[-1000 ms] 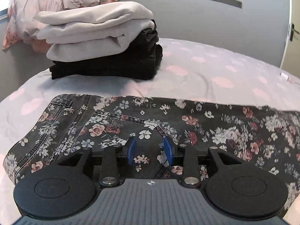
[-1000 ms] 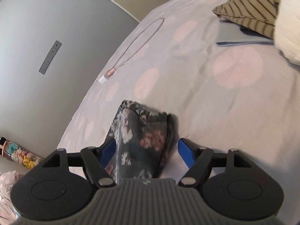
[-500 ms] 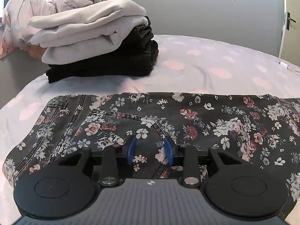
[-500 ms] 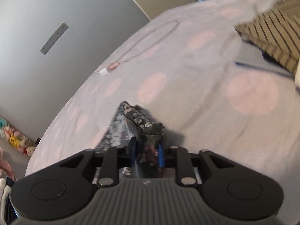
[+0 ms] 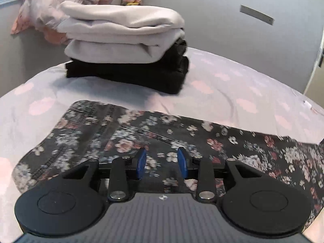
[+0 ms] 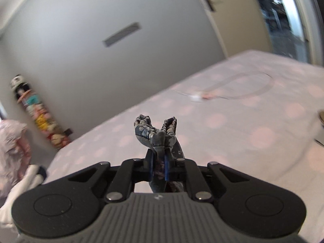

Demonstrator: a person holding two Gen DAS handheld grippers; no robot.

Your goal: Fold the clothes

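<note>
Dark floral trousers (image 5: 182,133) lie flat across the pink spotted bed sheet (image 5: 232,85). My left gripper (image 5: 161,163) sits low over their waist end, its blue pads apart with fabric between them, part-way open. In the right wrist view my right gripper (image 6: 158,167) is shut on the bunched hem of the floral trousers (image 6: 156,133) and holds it lifted above the sheet (image 6: 243,141). The cloth between the two grippers is hidden.
A stack of folded clothes, pale on top (image 5: 125,32) and black below (image 5: 141,73), stands at the back of the bed. Crumpled pink clothes (image 5: 50,6) lie behind it. A cable with a white plug (image 6: 197,97) lies on the sheet. Grey wall behind.
My right gripper closed on the trouser hem and lifted it off the sheet, tilting upward. My left gripper stayed over the waist with its pads at the same gap.
</note>
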